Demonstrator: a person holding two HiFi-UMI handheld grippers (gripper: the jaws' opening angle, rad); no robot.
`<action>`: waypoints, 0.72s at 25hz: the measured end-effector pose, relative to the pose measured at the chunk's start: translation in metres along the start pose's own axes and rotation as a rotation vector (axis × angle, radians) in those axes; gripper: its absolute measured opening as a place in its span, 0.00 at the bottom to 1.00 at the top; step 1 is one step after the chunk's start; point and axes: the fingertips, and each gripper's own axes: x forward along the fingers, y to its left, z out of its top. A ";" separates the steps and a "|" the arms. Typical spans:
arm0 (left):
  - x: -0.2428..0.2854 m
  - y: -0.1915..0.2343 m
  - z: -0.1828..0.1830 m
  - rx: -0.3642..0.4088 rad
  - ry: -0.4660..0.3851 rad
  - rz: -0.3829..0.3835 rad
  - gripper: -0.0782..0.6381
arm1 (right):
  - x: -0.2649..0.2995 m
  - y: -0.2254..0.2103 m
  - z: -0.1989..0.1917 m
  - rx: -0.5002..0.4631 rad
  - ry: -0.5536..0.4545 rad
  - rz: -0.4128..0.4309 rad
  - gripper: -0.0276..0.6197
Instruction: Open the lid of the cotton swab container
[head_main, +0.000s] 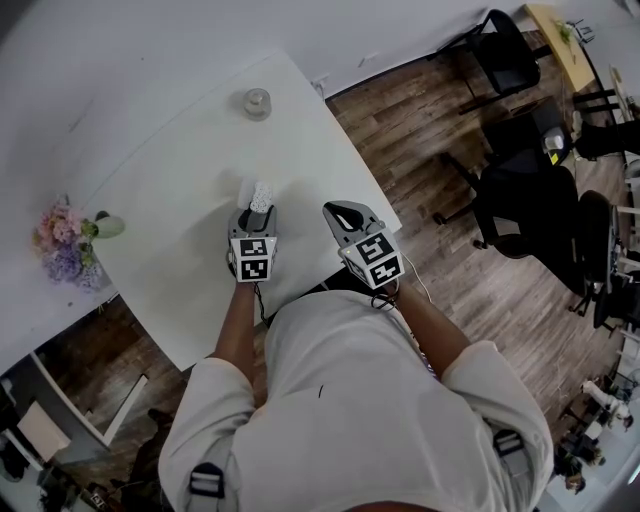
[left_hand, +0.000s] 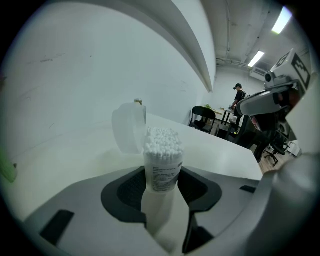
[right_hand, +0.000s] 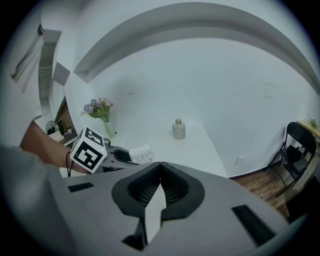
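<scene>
The cotton swab container (left_hand: 162, 172) is a clear tube packed with white swabs. It stands upright between the pads of my left gripper (left_hand: 162, 187), which is shut on it. Its translucent lid (left_hand: 127, 127) is swung open and hangs back on the left side. In the head view the container (head_main: 262, 196) shows at the tip of the left gripper (head_main: 254, 222) on the white table (head_main: 180, 200). My right gripper (head_main: 343, 215) hovers to its right near the table edge, shut and empty. From the right gripper view its jaws (right_hand: 159, 186) meet, and the container (right_hand: 140, 153) appears to the left.
A small glass bottle (head_main: 257, 103) stands at the far side of the table. A vase of flowers (head_main: 68, 242) sits at the left end. Black chairs (head_main: 530, 200) stand on the wood floor to the right. The table's near edge runs just under both grippers.
</scene>
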 end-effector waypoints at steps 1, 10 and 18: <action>0.000 0.000 -0.001 -0.002 0.002 -0.001 0.40 | 0.000 0.000 0.000 0.000 0.000 0.002 0.04; -0.005 0.001 0.000 -0.033 -0.001 0.024 0.43 | 0.003 0.004 -0.003 -0.006 0.008 0.035 0.04; -0.022 0.002 -0.013 -0.073 0.021 0.072 0.43 | 0.004 0.004 -0.004 -0.015 0.000 0.083 0.04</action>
